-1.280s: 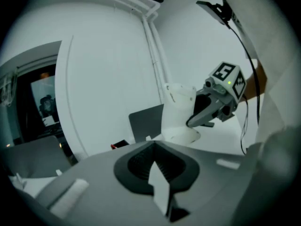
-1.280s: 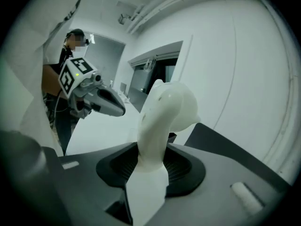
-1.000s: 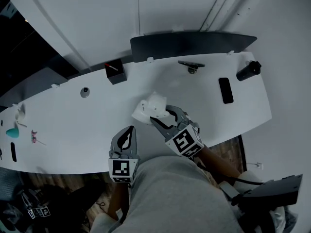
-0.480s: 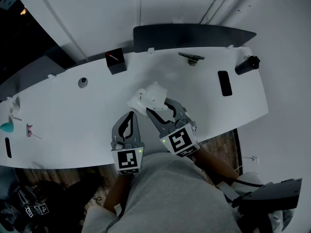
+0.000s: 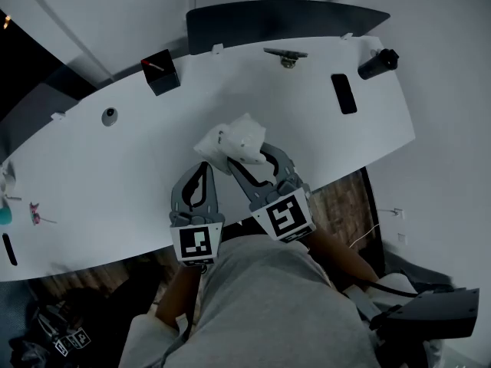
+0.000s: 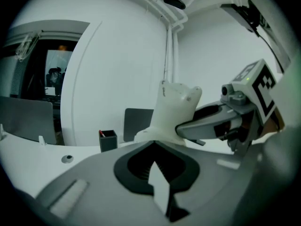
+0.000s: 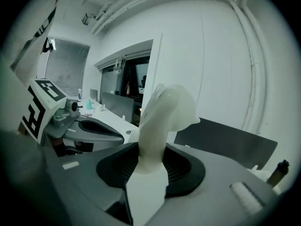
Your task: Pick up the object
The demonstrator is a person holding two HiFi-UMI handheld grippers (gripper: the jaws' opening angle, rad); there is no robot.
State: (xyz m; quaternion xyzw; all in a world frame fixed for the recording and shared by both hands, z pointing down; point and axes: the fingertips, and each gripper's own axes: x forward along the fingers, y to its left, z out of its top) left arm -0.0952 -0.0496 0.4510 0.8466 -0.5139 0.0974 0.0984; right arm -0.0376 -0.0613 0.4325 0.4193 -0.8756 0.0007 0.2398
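Observation:
The object is a lumpy white moulded piece (image 5: 234, 142). My right gripper (image 5: 250, 158) is shut on it over the white table (image 5: 115, 182), close to the near edge. In the right gripper view the white piece (image 7: 162, 119) stands up from between the jaws, gripped at its lower end. My left gripper (image 5: 205, 172) is shut on nothing just left of it, jaws together. From the left gripper view, the white piece (image 6: 175, 108) shows ahead with the right gripper (image 6: 207, 124) clamped on its side. Whether its base touches the table is hidden.
A black pen box (image 5: 160, 71) and a small round disc (image 5: 110, 116) sit at the back left. A black phone (image 5: 343, 93), a dark cylinder (image 5: 377, 63) and a small dark stand (image 5: 285, 54) lie at the back right. A dark panel (image 5: 276, 21) lines the far edge.
My right gripper has drawn the white piece a little toward the table's near edge and slightly up. The left gripper has hardly moved and now lies closer beside it.

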